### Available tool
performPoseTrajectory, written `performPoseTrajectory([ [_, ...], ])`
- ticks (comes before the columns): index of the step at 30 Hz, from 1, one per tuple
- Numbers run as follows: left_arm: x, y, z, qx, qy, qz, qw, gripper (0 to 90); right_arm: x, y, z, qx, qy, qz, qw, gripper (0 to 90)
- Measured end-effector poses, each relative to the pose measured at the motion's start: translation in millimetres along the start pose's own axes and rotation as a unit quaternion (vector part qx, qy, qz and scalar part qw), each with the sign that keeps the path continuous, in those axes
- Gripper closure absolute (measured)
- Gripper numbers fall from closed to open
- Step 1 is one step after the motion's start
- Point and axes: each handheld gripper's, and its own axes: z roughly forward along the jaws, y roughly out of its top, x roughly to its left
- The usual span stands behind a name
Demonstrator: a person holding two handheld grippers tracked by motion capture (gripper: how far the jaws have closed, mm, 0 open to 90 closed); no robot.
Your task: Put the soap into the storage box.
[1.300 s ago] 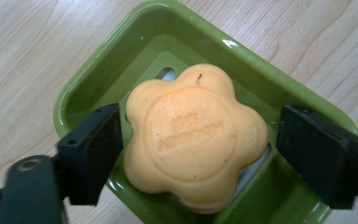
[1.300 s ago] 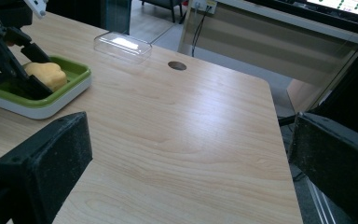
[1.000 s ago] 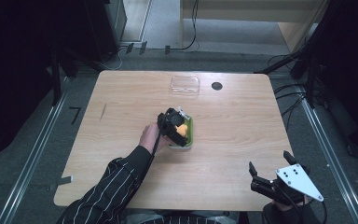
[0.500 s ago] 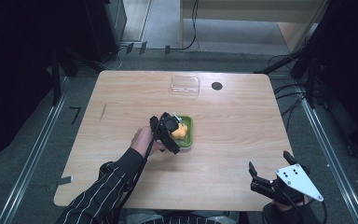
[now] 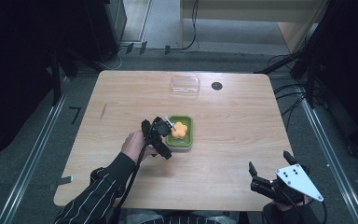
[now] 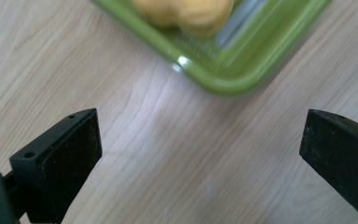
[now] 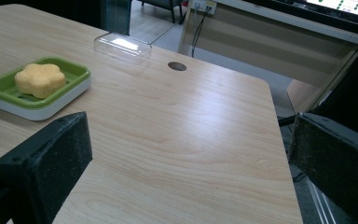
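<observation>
A green soap dish (image 5: pixel 188 138) sits mid-table with an orange flower-shaped soap (image 5: pixel 180 129) lying in it. My left gripper (image 5: pixel 160 140) is just left of the dish, open, with nothing between its jaws. In the left gripper view the dish corner (image 6: pixel 242 70) and the soap (image 6: pixel 186 11) lie ahead of the open left gripper (image 6: pixel 200 140), over bare wood. My right gripper (image 5: pixel 269 161) hangs open at the table's near right edge. From the right gripper (image 7: pixel 191 154), the dish (image 7: pixel 37 100) and soap (image 7: pixel 39 79) show far to the left.
A clear plastic lid (image 5: pixel 185 85) lies near the table's far edge, beside a round cable hole (image 5: pixel 216 86). The wooden table (image 5: pixel 233 116) has bare room on its right half and left side. Dark floor and cables surround it.
My left gripper has drawn back to the left off the dish, and the soap now shows whole in the dish. The right gripper has stayed put.
</observation>
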Motion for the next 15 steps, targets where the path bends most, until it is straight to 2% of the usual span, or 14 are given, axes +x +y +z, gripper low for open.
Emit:
performPoseTrajectory([
  [4,-2.1,-13.1,0.7,0.012,0.011,0.004,0.9999,0.0,-0.3,-0.1,0.0,0.000,0.000,-0.001,1.0000,0.0],
  [10,-1.8,-26.3,-1.7,0.025,0.012,0.002,0.9996,0.0,0.1,0.0,-0.1,0.000,0.000,0.000,1.0000,0.0],
  [15,-3.3,-46.2,0.3,0.037,0.010,-0.001,0.9993,0.0,0.0,0.0,-0.1,0.000,0.000,0.000,1.0000,0.0],
])
